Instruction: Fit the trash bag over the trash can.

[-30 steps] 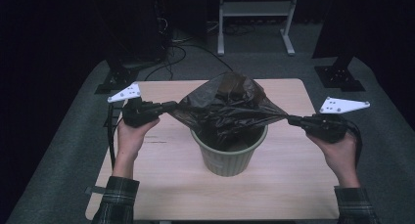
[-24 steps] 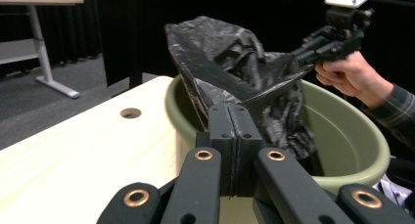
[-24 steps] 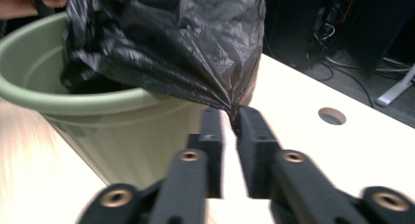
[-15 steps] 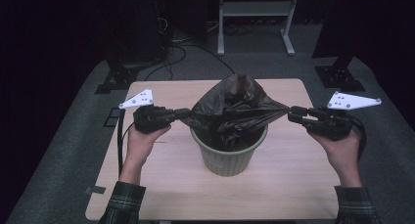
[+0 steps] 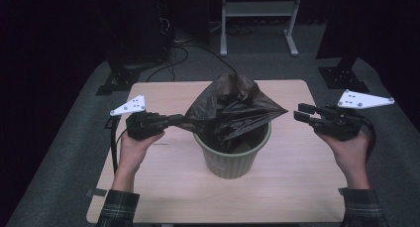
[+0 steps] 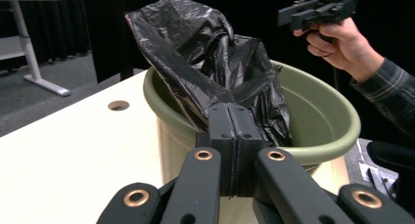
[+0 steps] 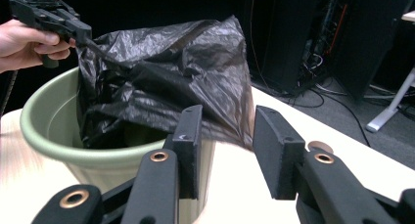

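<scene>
At the left of the high view, the left gripper point(image 5: 171, 121) is clenching a corner of the black bag point(image 5: 233, 108), pulling it leftward. The bag is sitting at the frame's centre, partly inside the green bin point(image 5: 233, 160) and partly bunching above its rim, its long axis running left to right, its right corner pointing at the right gripper point(image 5: 303, 113). That gripper's jaws have just been opening; they are standing released, with nothing between them, just beside the bag.

Left claw point(image 5: 174, 121) clamped tight; right claw point(image 5: 300, 113) has just been opening, empty.
</scene>
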Demonstrator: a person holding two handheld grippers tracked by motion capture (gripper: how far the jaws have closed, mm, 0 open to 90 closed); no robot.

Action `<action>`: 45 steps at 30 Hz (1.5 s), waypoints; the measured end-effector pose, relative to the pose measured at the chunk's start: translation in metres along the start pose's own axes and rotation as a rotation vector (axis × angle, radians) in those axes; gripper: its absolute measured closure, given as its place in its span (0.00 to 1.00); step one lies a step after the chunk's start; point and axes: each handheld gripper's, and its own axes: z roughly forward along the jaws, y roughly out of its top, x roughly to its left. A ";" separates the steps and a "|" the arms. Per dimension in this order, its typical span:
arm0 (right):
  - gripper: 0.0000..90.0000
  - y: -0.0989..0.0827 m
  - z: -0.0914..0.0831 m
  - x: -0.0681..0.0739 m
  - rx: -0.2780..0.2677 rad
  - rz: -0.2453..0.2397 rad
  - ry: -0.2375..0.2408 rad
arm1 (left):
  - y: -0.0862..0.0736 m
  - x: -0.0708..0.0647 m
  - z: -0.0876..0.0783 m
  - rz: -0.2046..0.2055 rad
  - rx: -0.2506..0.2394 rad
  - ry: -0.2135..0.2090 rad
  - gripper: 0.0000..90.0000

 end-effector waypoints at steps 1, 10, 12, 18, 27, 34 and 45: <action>0.70 0.000 0.000 0.000 0.000 0.000 0.000 | 0.000 -0.001 0.000 0.002 -0.002 -0.004 0.99; 0.76 0.009 0.043 -0.014 0.022 0.052 0.025 | -0.001 0.001 0.004 0.001 0.003 -0.011 0.99; 0.77 0.010 0.052 -0.018 0.042 0.061 0.016 | -0.001 0.001 0.004 0.001 0.003 -0.011 0.99; 0.85 0.006 0.074 -0.025 0.095 0.089 0.025 | -0.001 0.001 0.002 0.001 -0.002 -0.011 0.99; 1.00 0.007 0.069 -0.016 0.066 0.051 0.040 | -0.003 0.002 0.007 -0.009 0.006 -0.006 0.99; 1.00 0.011 0.063 0.019 0.028 -0.021 0.144 | -0.002 0.002 0.019 -0.010 0.012 -0.005 0.99; 1.00 0.011 0.093 0.068 0.071 -0.100 0.280 | 0.001 -0.002 0.038 -0.012 0.017 -0.014 0.98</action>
